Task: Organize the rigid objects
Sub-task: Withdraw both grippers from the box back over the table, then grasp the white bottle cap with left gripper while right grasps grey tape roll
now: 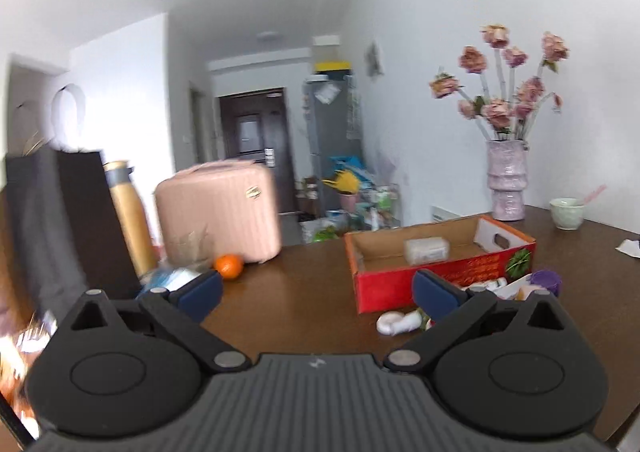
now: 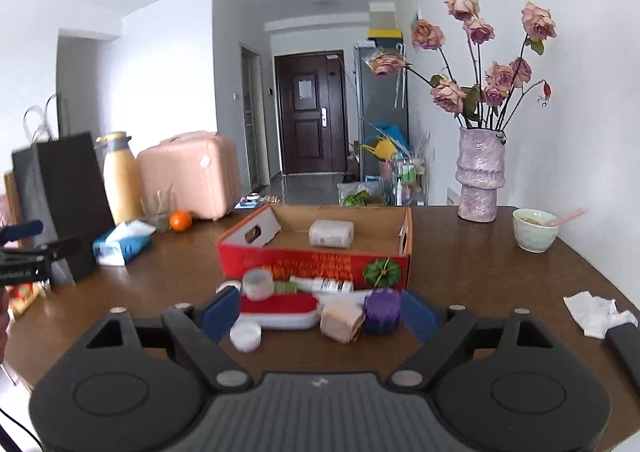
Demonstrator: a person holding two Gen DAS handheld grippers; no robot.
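Right gripper hovering wide open, holding nothing, over clutter near the tabletop's front edge. Lying between the fingers: white lid, red-topped case, tan block, purple jar. Looking light, stiff; jar likely slick, so gripping across the flat sides of the block or the jar's ribbed wall seeming safest. Left gripper also gaping, empty, off to the left. Sitting beyond: red cardboard box mid-table, already containing one pale packet. Standing at the far edge: vase.
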